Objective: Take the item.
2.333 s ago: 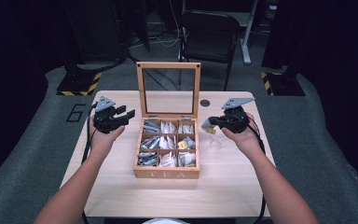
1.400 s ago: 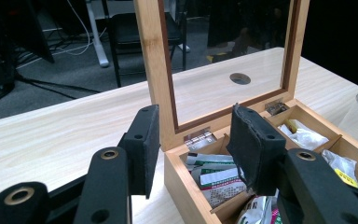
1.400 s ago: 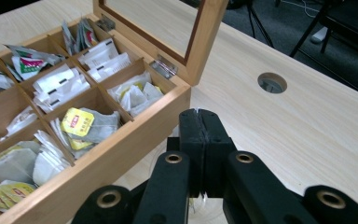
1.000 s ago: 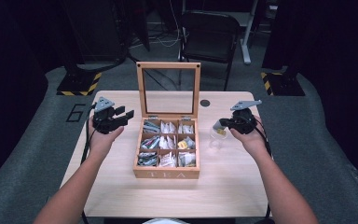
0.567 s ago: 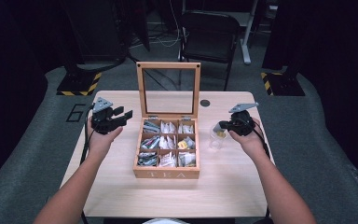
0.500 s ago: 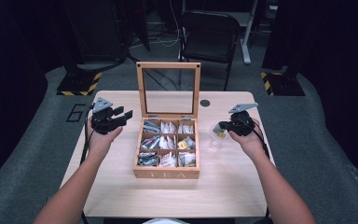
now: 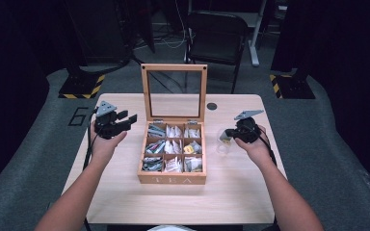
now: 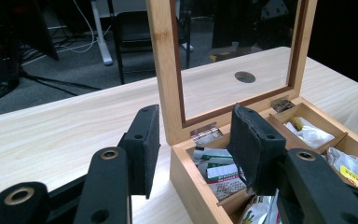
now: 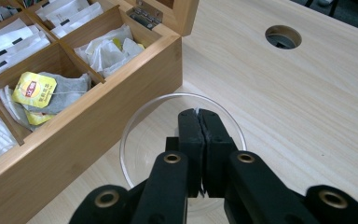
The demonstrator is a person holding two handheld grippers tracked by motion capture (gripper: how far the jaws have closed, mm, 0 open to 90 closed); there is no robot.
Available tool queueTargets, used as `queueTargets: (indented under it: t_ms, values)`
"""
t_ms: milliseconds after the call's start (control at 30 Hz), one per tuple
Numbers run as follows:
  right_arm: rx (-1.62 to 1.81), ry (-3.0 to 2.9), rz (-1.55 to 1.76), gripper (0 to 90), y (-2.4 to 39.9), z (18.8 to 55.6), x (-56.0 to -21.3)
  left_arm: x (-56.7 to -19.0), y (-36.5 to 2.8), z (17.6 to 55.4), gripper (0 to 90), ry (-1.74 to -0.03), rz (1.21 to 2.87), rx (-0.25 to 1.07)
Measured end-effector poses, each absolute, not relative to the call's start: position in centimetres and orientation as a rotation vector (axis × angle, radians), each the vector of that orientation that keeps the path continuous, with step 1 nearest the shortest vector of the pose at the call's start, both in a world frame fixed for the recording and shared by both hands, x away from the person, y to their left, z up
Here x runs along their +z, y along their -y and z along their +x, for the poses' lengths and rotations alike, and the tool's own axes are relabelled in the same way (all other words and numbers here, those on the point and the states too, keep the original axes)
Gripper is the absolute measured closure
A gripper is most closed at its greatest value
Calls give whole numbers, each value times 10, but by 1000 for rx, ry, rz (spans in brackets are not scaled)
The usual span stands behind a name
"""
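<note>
An open wooden tea box stands mid-table, its glass lid upright and its compartments full of tea bags. A clear glass cup sits just right of the box. My right gripper hangs over the cup's rim. In the right gripper view its jaws are shut, with a thin white sliver pinched between the pads. A small yellowish tea bag shows at the tips in the high view. My left gripper hovers left of the box, open and empty.
A round cable hole lies in the tabletop behind the cup. A black chair stands beyond the table's far edge. Bare wood stretches in front of the box and along both sides.
My right gripper has moved from beside the box out to the right and sunk toward the glass cup, still shut. The left gripper has stayed put.
</note>
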State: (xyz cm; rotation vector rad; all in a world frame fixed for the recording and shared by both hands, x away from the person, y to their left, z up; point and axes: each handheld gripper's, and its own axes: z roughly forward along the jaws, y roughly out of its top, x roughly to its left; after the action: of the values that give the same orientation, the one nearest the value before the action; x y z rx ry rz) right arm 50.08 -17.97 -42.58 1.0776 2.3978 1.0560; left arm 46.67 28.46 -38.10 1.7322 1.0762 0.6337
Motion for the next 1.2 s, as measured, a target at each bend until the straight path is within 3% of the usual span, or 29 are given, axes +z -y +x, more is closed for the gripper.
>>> queueTargets:
  t_ms: [333, 1200]
  values:
    - [1059, -2395, 1086, 858, 182, 500, -423, -381, -286, 466, 531, -1075, 1735, 635]
    - [1168, -2366, 981, 825, 154, 505, -376, -379, -288, 466, 531, -1076, 1731, 630]
